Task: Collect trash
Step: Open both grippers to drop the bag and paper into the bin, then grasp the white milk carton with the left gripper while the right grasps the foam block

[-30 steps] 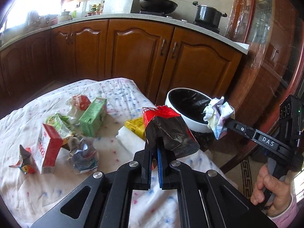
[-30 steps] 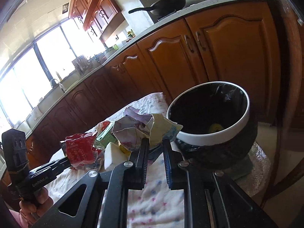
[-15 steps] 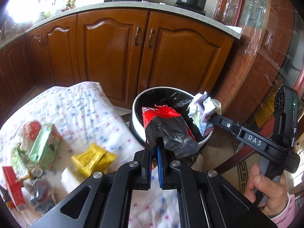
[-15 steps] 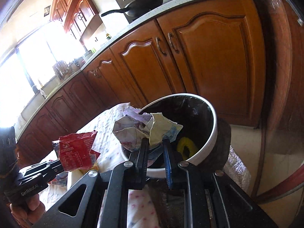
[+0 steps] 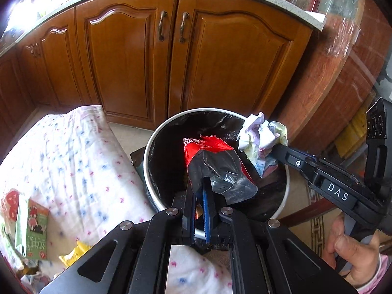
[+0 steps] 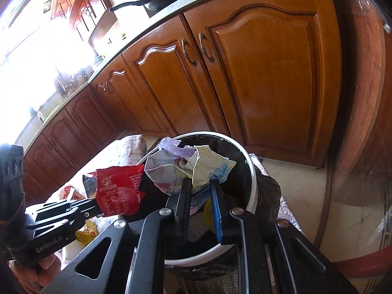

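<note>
Above the bin point(image 5: 156, 147), left claw point(image 5: 199, 188) grips a red wrapper point(image 5: 210, 156), right claw point(image 6: 199, 183) crumpled paper point(image 6: 186, 166); released off-centre, either may fall outside.

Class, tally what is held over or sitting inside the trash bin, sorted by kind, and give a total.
Red wrapper, in the left gripper: 1
Crumpled paper ball, in the right gripper: 1
Yellow scrap inside the bin: 1
Total: 3
</note>
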Demonstrator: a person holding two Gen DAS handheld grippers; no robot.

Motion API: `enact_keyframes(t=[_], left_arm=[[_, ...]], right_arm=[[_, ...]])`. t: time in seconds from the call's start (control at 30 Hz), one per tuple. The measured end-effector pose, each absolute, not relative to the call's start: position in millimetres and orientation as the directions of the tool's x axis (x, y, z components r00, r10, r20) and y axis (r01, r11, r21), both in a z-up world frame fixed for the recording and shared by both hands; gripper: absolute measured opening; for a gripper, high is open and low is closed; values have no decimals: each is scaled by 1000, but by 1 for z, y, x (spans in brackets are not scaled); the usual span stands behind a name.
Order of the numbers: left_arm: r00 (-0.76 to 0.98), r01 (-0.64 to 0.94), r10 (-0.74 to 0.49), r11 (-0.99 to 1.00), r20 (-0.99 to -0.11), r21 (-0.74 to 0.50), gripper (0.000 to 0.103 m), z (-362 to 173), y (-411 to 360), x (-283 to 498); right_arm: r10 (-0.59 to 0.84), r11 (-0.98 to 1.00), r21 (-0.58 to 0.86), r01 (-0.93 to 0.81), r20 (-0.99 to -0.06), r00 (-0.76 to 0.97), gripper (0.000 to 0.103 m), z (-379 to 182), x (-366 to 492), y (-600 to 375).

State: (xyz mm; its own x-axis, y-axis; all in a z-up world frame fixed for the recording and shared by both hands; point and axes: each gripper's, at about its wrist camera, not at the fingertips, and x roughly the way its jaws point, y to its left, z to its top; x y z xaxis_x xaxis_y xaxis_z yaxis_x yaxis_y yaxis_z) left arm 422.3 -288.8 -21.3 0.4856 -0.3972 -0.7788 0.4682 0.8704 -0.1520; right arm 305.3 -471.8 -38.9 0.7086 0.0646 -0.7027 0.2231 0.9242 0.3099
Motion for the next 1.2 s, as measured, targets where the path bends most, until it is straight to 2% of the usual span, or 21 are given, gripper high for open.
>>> enact_keyframes(t=[0.07, 0.1, 0.13, 0.17, 0.2, 0.23, 0.3, 0.4, 0.47, 0.53, 0.63, 0.87, 1.2], left_arm=[[481, 470, -388, 871, -786, -143, 8, -24, -295, 424], [476, 471, -392, 869, -787, -148, 14, -26, -299, 424], [477, 469, -392, 870, -787, -150, 25, -28, -301, 423], [483, 461, -384, 876, -787, -145, 33, -29, -302, 423], [492, 456, -383, 878, -782, -144, 44, -29, -303, 423], [499, 456, -391, 878, -773, -149, 46, -28, -302, 421], [508, 454, -396, 878, -765, -153, 46, -27, -299, 416], [526, 434, -412, 882, -744, -181, 46, -25, -282, 402], [542, 419, -421, 886, -728, -200, 47, -24, -268, 388], [560, 408, -425, 889, -711, -210, 50, -21, -256, 373], [596, 385, -418, 898, -686, -212, 55, -19, -235, 347], [658, 321, -372, 925, -655, -203, 56, -14, -176, 286], [684, 197, -297, 955, -666, -223, 57, -12, -105, 226]], right_arm=[[64, 926, 305, 224, -710, 701, 19, -42, 309, -473], [62, 926, 301, 227, -715, 697, 20, -43, 310, -473], [61, 927, 297, 228, -721, 690, 20, -45, 312, -474], [66, 926, 299, 228, -725, 685, 21, -47, 314, -474], [68, 924, 304, 234, -730, 680, 29, -48, 316, -475], [75, 920, 313, 235, -730, 679, 38, -49, 316, -478], [77, 916, 323, 239, -723, 686, 46, -49, 313, -480], [78, 907, 344, 241, -702, 708, 48, -47, 303, -483], [81, 903, 358, 237, -684, 725, 54, -44, 295, -482], [85, 899, 373, 228, -661, 746, 77, -40, 286, -477], [90, 892, 399, 211, -616, 783, 88, -33, 269, -466], [130, 890, 428, 160, -574, 809, 90, -30, 240, -425], [199, 887, 452, 97, -564, 801, 90, -30, 214, -367]])
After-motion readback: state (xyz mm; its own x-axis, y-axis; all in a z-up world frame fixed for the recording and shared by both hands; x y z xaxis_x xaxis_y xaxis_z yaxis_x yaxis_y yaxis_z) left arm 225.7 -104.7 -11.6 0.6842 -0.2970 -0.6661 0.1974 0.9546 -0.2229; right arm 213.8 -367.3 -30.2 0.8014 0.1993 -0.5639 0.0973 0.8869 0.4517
